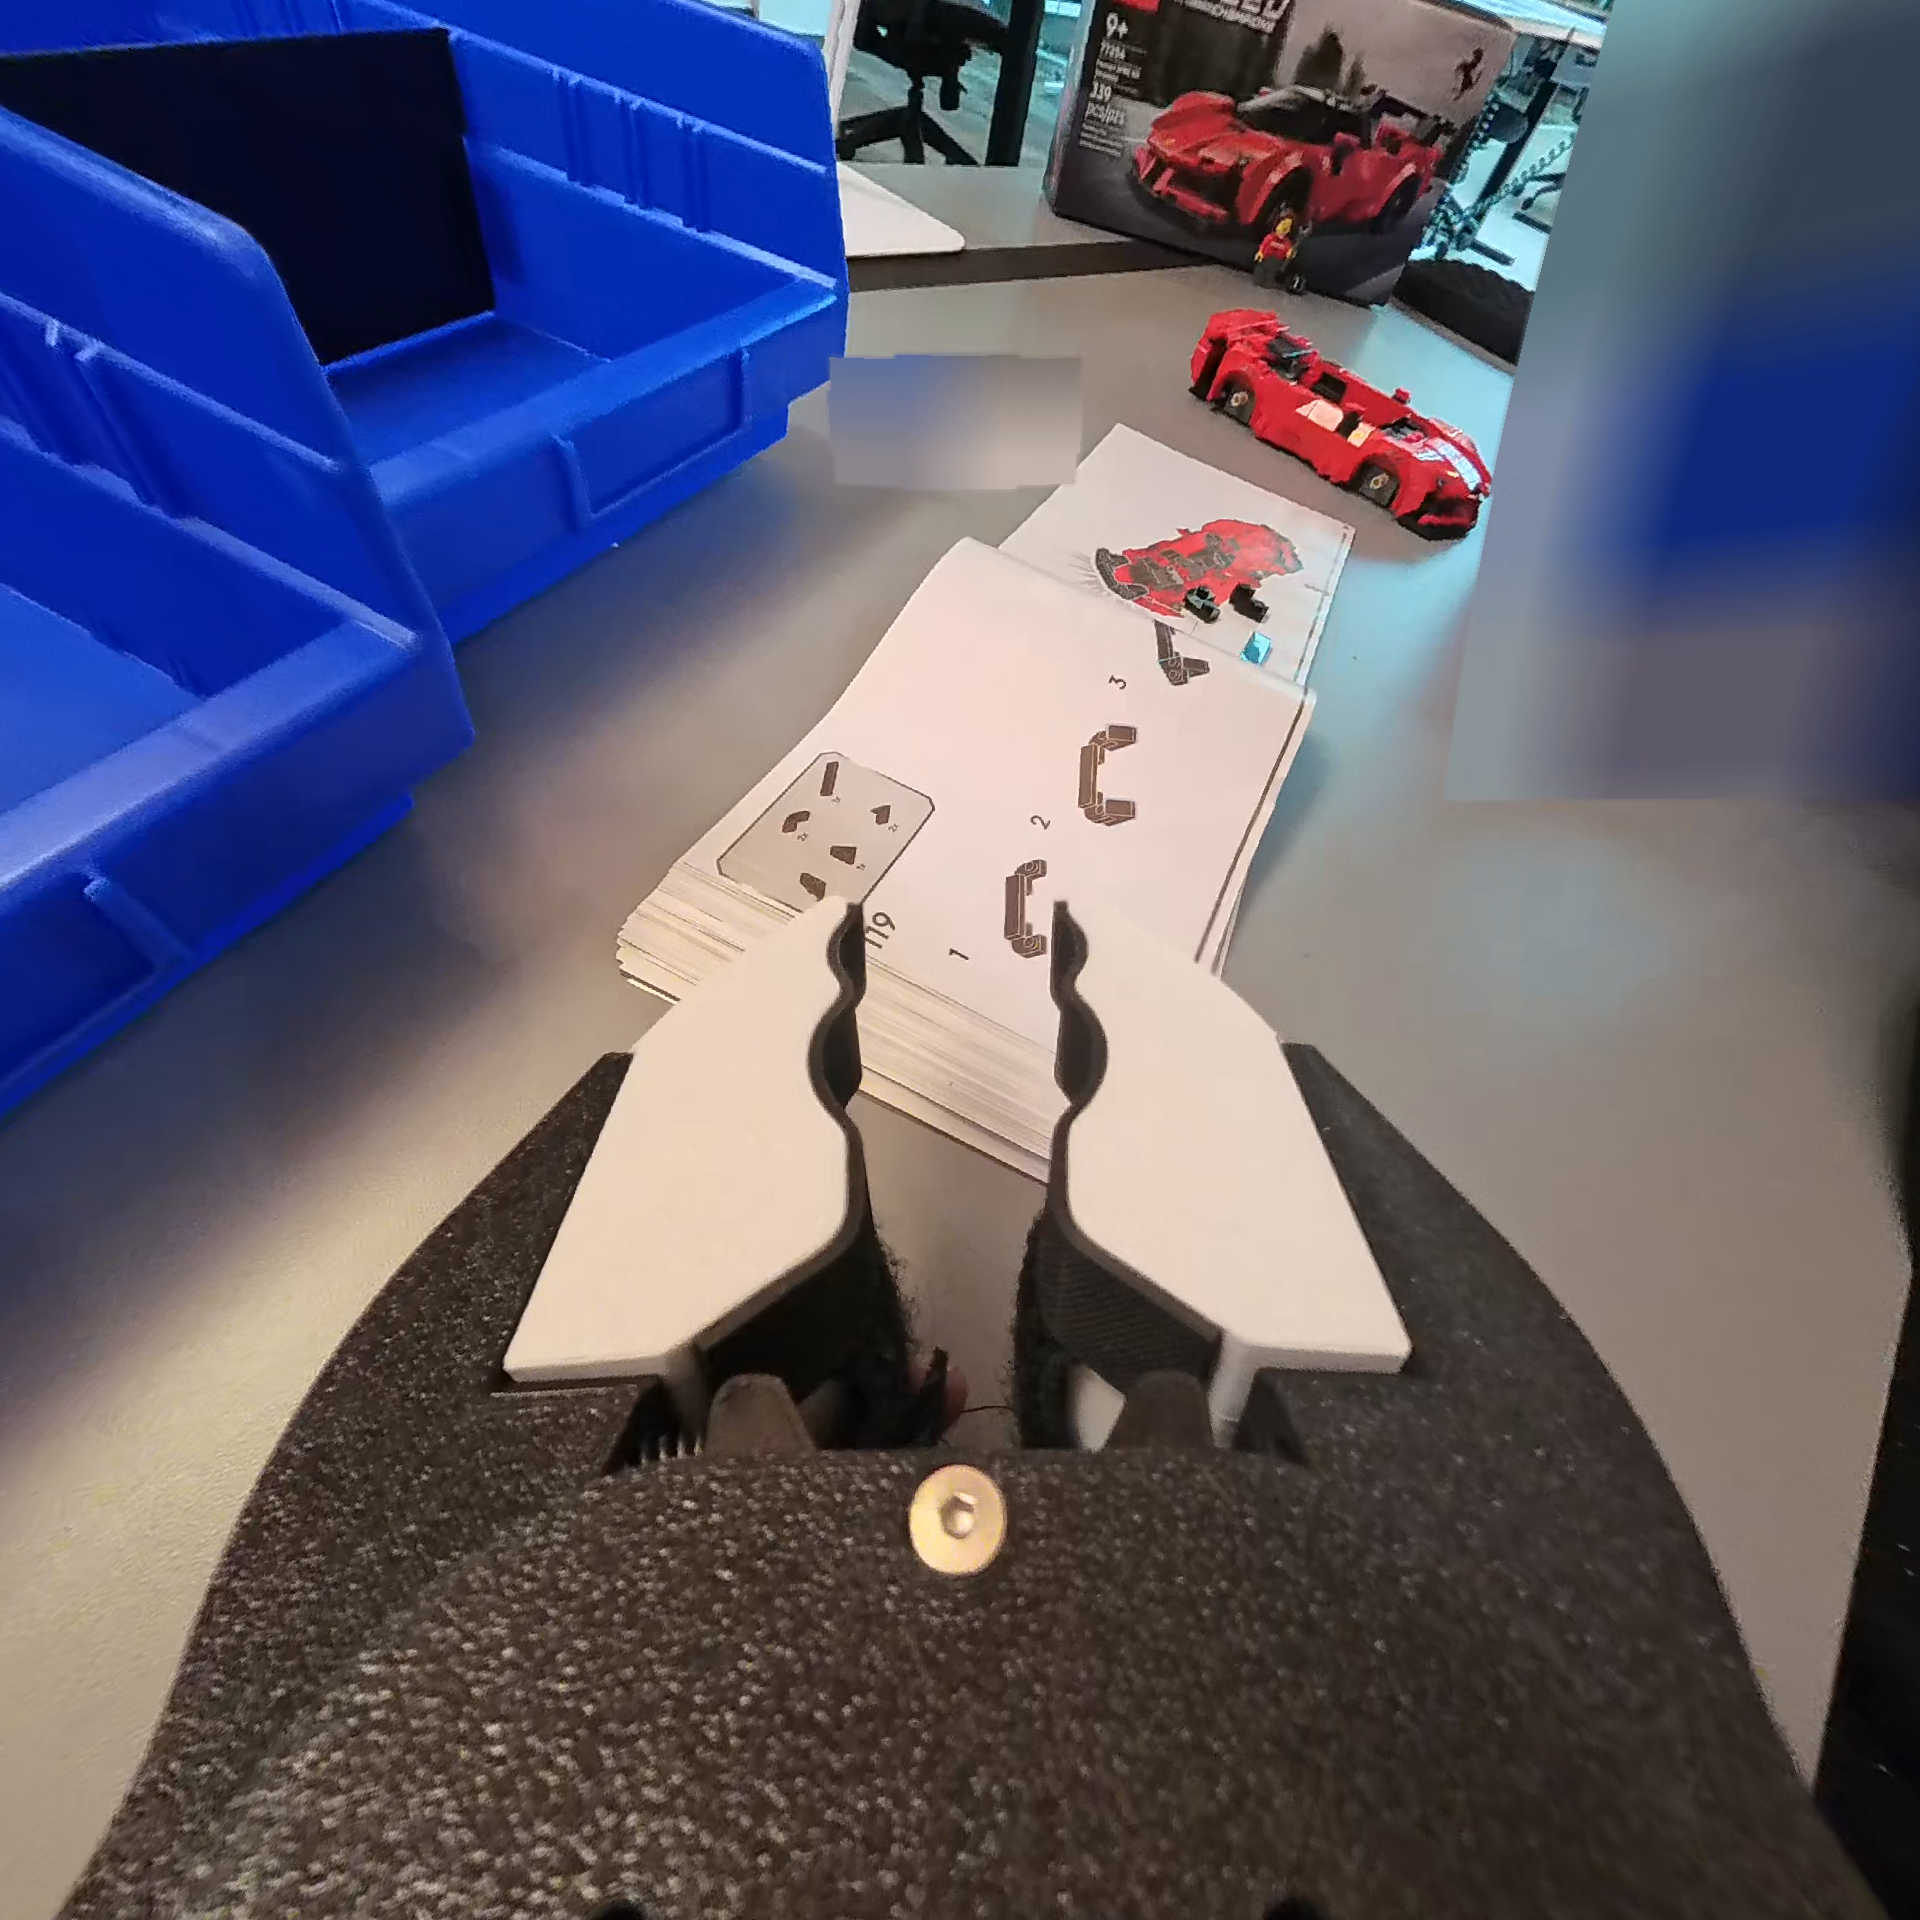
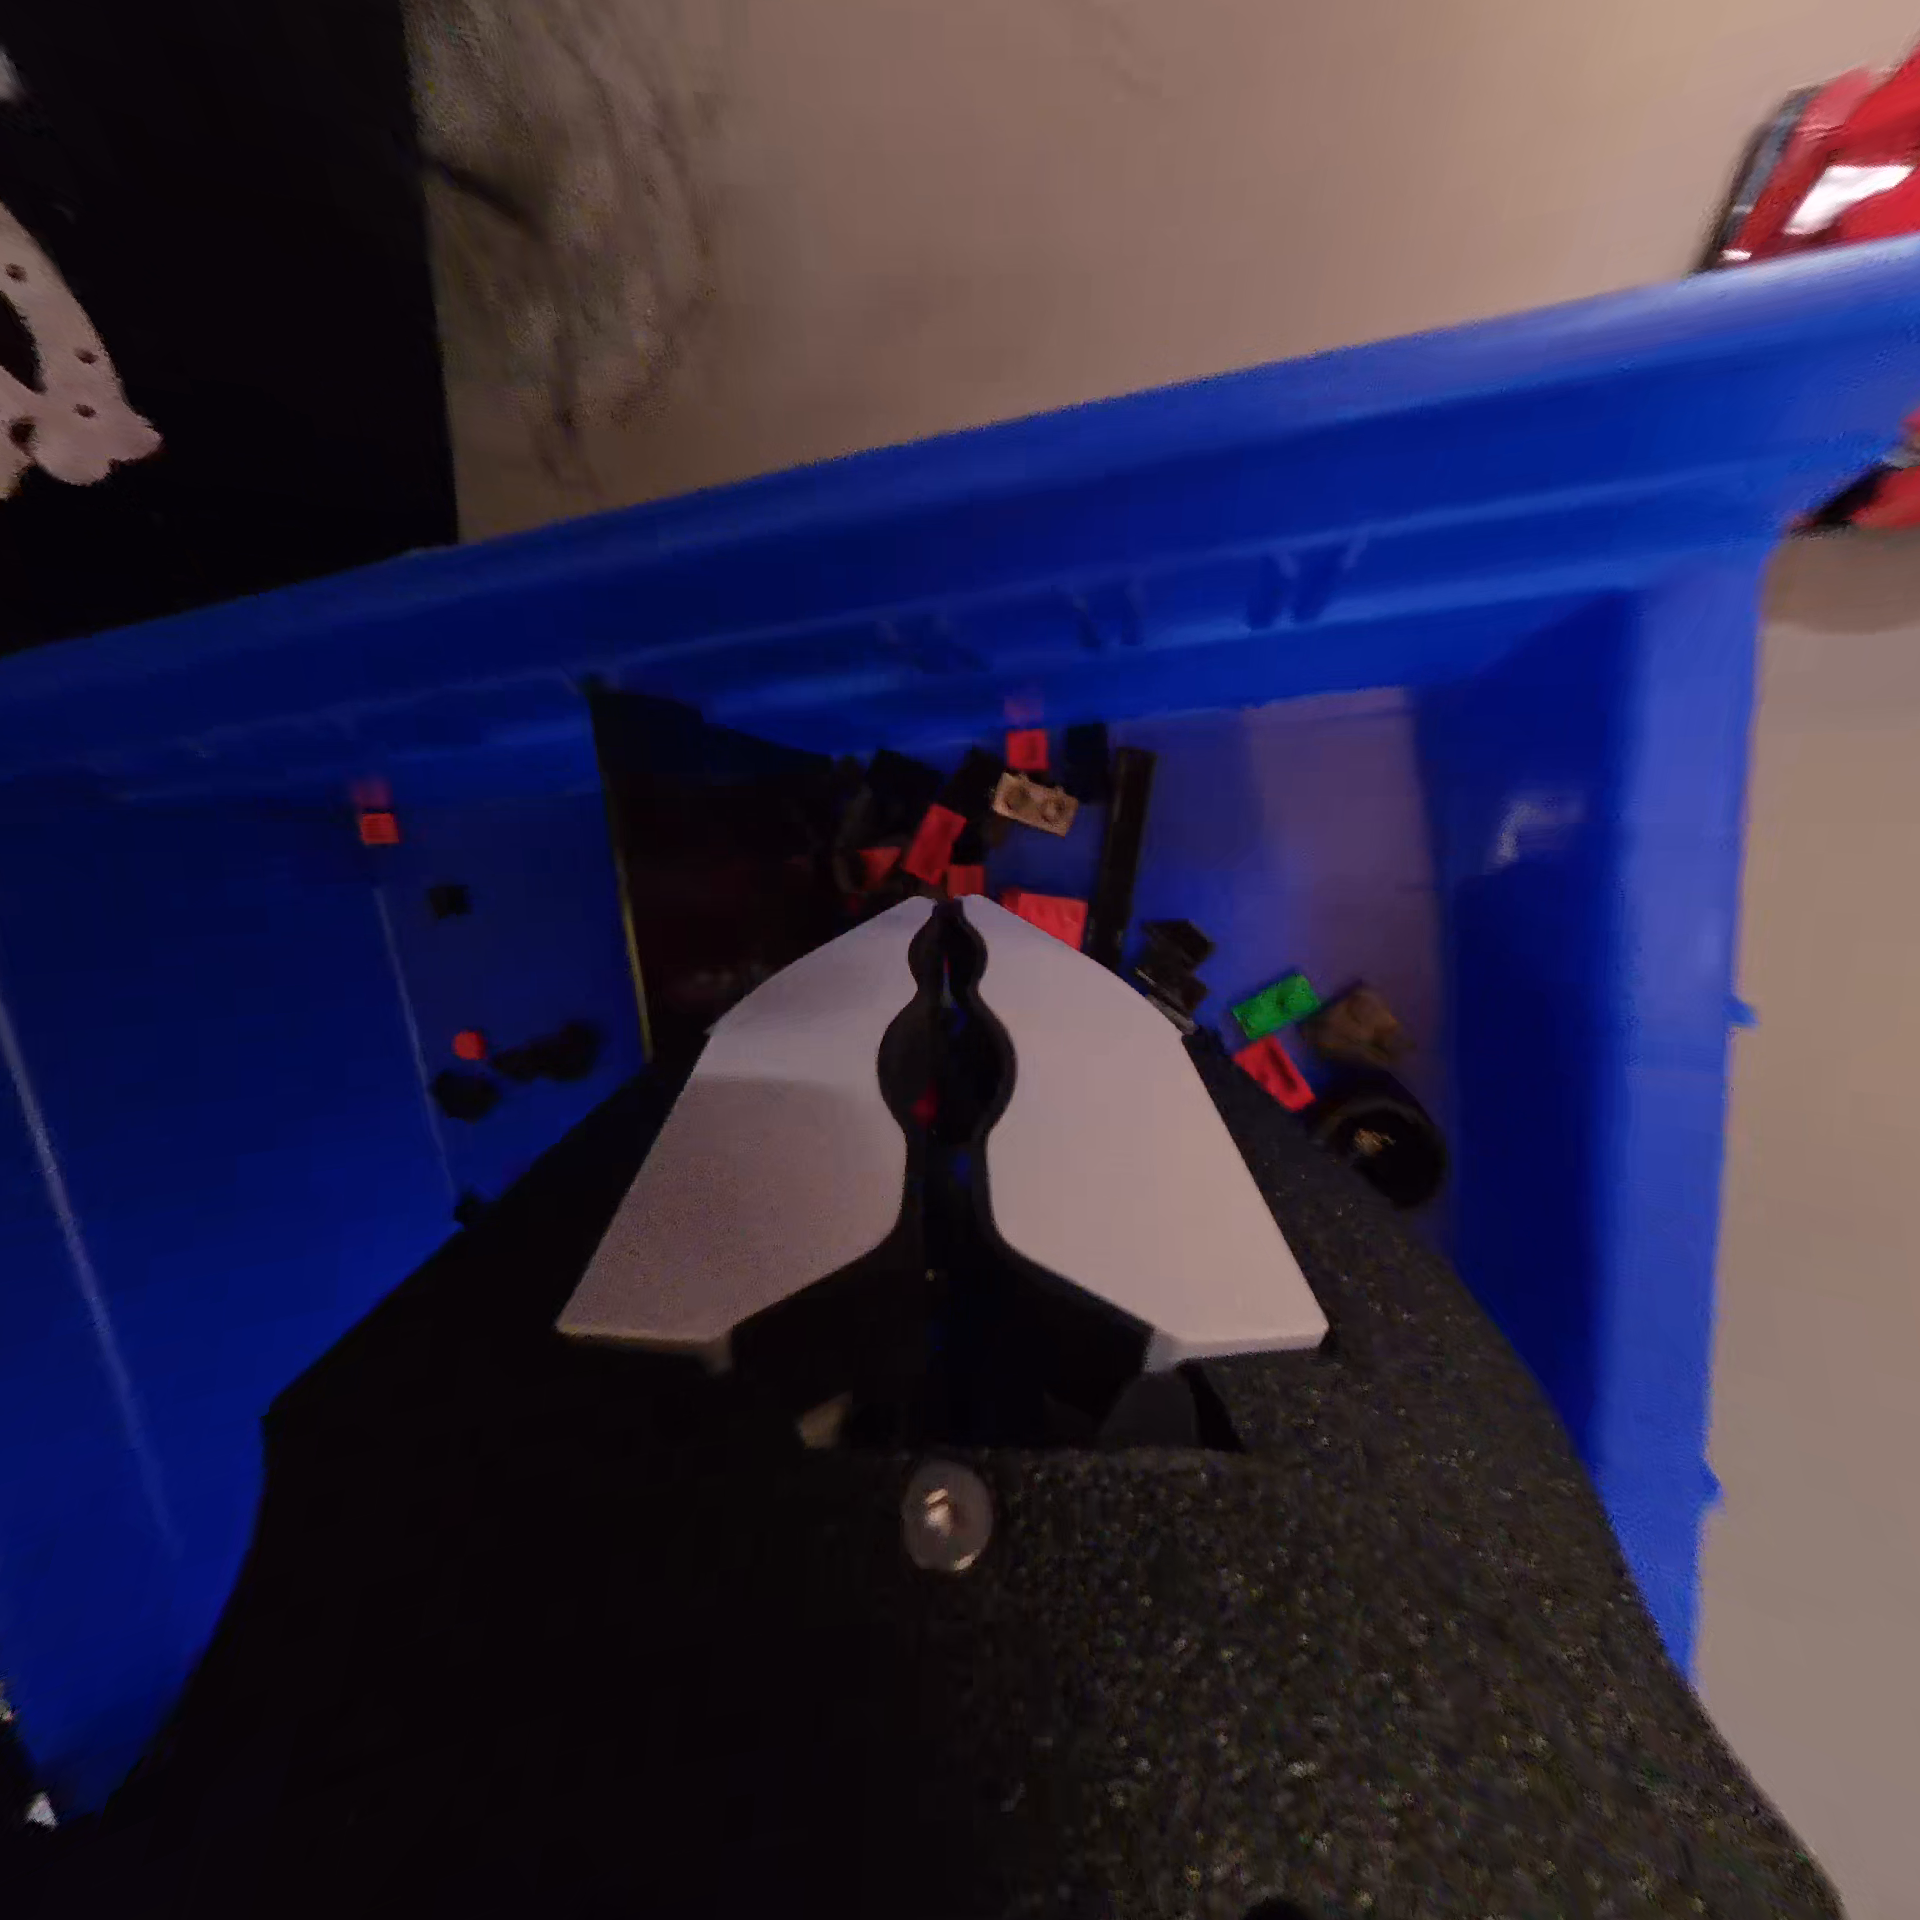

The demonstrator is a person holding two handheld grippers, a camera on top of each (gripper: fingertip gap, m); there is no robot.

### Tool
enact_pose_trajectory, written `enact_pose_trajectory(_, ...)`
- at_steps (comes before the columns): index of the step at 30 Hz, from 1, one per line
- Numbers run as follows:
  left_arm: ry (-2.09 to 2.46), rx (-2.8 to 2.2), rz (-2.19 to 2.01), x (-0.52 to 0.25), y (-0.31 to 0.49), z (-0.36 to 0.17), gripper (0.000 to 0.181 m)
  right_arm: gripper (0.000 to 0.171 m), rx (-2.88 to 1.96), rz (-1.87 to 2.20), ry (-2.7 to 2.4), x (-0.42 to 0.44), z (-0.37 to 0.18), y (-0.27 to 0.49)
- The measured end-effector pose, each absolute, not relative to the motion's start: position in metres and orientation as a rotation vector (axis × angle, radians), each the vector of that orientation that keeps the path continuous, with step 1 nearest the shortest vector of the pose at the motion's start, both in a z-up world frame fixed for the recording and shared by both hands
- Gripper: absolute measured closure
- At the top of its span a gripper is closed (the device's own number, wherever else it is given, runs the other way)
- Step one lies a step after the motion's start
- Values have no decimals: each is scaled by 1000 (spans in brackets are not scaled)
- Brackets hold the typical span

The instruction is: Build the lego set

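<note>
My left gripper [image 1: 956, 914] is open with nothing between its fingers. It hovers over the near end of the open instruction booklet [image 1: 1018, 748] on the grey table. The built red lego car [image 1: 1340, 426] stands beyond the booklet. My right gripper [image 2: 948, 909] is down inside a blue bin [image 2: 1143, 499] with its fingertips together. Its tips are at a heap of small red and black pieces [image 2: 938, 840]. I see no piece between the pads. A tan plate [image 2: 1034, 802], a green plate [image 2: 1276, 1003] and a black wheel [image 2: 1377, 1138] lie nearby in the bin.
Two blue bins [image 1: 582, 436] stand to the left of the booklet, the far one with a black divider. The lego set's box [image 1: 1268, 135] stands at the back. A black divider [image 2: 717, 862] splits the bin that the right gripper is in. The red car [image 2: 1849, 177] shows beyond that bin's wall. Some 50 cm of space lies between my two pairs of fingers. From my right tips it is roughly 7 cm to the green plate [image 2: 1276, 1003]; from my left, 50 cm. The left gripper is farther from the black wheel [image 2: 1377, 1138], some 55 cm, than the right, some 9 cm.
</note>
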State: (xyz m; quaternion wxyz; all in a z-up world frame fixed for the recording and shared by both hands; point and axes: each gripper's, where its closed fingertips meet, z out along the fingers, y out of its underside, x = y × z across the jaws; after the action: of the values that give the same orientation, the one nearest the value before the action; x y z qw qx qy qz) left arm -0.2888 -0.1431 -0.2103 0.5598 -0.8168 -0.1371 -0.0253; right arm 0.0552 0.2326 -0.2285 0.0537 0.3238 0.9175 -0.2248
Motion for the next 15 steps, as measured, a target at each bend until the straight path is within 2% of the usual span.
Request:
enact_pose_trajectory(8,-332,-1920,-55,-289,-145,-209,147,171,989,-783,2596,58,-248,202)
enact_pose_trajectory(13,-330,-1916,-55,-286,-146,-208,147,171,1249,-380,2914,34,-257,276)
enact_pose_trajectory(15,-335,-1915,-61,-287,-146,-208,147,171,1269,-426,2914,35,-246,283)
